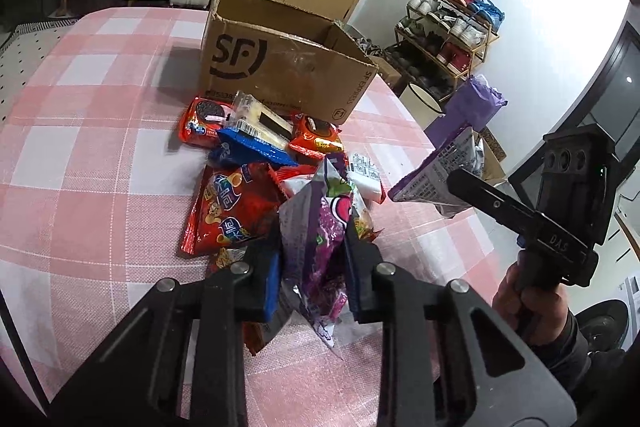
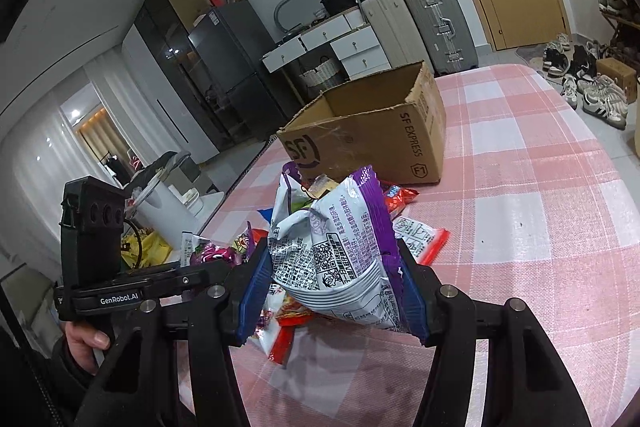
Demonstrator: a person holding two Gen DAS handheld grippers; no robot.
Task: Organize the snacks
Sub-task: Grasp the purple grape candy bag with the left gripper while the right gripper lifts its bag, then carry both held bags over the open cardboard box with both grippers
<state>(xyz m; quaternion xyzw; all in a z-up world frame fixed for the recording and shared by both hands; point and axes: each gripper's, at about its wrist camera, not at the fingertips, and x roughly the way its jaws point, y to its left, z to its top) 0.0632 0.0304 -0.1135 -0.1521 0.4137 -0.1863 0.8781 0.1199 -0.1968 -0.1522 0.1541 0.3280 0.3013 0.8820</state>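
Worktop (image 1: pixel 100 115) w/ pink-and-white check cloth takes up most of both views. SF box (image 1: pixel 280 67) sits open-topped toward the far side, nothing visible inside from these angles. Right in front of it is the snack pile (image 1: pixel 256 163): big red chip bag (image 1: pixel 232 211) nearest, Oreo packs (image 1: pixel 200 123) touching the box front, a blue pack and a clear-wrapped bar stacked between them (labels too small to read).

Right gripper (image 2: pixel 332 287) has its blue fingers (image 2: pixel 252 287) clamped on a white/purple bag (image 2: pixel 348 251), back side w/ QR code facing the cam, lifted above the pile, just right of it in the left view.

Left gripper (image 1: pixel 312 263) fingers (image 1: pixel 362 267) pinch a crinkly purple/silver pack (image 1: pixel 316 239), held upright over the near edge of the pile.
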